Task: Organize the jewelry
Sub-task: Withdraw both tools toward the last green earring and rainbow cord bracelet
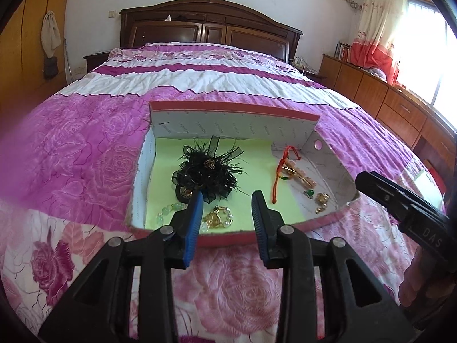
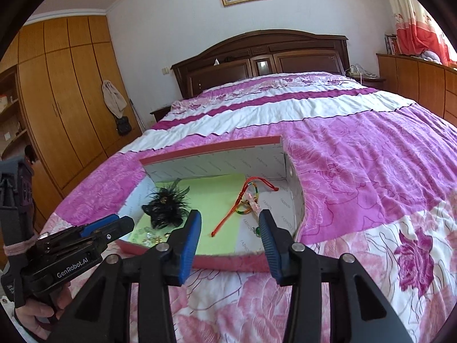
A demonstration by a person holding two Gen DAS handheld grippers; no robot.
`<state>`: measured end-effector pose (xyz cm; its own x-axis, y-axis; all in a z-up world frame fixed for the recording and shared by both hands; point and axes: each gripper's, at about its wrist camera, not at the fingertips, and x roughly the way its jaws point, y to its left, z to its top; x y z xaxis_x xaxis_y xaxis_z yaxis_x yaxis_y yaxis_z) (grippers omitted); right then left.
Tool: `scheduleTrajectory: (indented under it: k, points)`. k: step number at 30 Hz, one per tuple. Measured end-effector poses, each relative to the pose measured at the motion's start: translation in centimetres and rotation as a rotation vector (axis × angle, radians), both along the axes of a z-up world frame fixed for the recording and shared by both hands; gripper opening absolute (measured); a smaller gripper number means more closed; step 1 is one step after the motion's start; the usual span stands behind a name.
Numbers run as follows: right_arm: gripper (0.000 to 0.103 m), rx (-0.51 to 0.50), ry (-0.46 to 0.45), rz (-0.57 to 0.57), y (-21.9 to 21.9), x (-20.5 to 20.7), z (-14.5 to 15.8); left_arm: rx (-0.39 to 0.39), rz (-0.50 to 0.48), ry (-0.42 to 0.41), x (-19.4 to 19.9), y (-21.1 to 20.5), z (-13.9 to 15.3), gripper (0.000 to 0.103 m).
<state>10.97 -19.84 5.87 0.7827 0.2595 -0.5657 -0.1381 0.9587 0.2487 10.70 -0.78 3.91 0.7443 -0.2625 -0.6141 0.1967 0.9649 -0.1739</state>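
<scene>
A shallow cardboard box (image 1: 231,111) (image 2: 211,147) with a red rim lies on the bed, lined with a pale green sheet (image 1: 251,171). In it are a black feathered ornament (image 1: 208,171) (image 2: 167,204), a gold and pearl bracelet (image 1: 218,218), green beads (image 1: 168,210), a red cord bracelet (image 1: 281,171) (image 2: 240,203), a pink hair clip (image 1: 300,175) and small gold and green pieces (image 1: 318,198). My left gripper (image 1: 228,203) is open and empty above the box's near rim. My right gripper (image 2: 230,223) is open and empty at the near rim, right of the left one.
The bed has a pink and white rose quilt (image 1: 234,285) (image 2: 371,171) and a dark wooden headboard (image 1: 211,25). A wooden wardrobe (image 2: 65,100) stands at the left, and low wooden cabinets (image 1: 400,105) under a window at the right.
</scene>
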Motion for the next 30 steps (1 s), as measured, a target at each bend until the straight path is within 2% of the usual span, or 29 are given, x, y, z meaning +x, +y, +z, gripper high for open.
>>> scheduleTrajectory:
  k: [8,16,30]
  points:
    - [0.046,0.027,0.011,-0.002,-0.8,-2.5,0.5,-0.018,-0.037,0.04,-1.6,-0.2,0.2,0.029]
    - [0.046,0.022,0.053,-0.009,-1.4,-4.3,-0.4,0.0,-0.111,0.083,-3.2,-1.5,-0.5,0.03]
    - [0.048,0.059,0.086,-0.05,-3.5,-5.8,-1.7,0.012,-0.205,0.216,-4.8,-4.4,-3.9,0.029]
